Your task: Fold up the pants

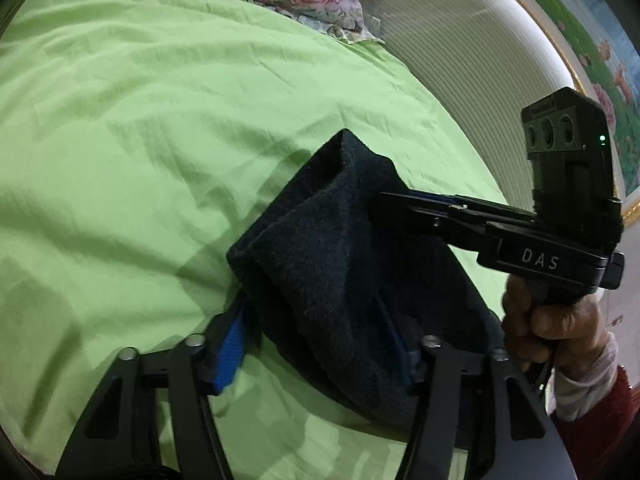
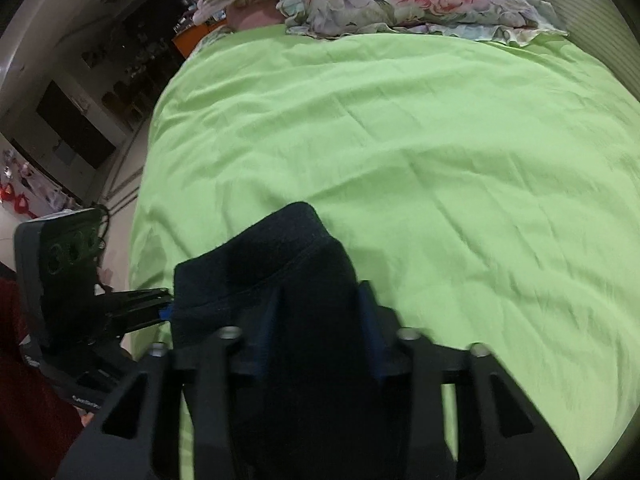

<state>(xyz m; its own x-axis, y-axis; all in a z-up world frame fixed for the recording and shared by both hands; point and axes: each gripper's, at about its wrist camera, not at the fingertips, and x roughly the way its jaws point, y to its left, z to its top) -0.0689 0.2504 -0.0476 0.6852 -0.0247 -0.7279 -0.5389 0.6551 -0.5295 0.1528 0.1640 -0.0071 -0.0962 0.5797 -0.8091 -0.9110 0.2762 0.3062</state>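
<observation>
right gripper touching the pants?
Touching. In the left wrist view the right gripper has its closed fingertips buried in the dark pants; the right wrist view shows fabric bunched between its fingers.

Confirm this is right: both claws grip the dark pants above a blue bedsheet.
Not quite: the bedsheet is light green, not blue, as the right wrist view shows. The rest stands: the left claw and right claw both grip the dark pants.
</observation>
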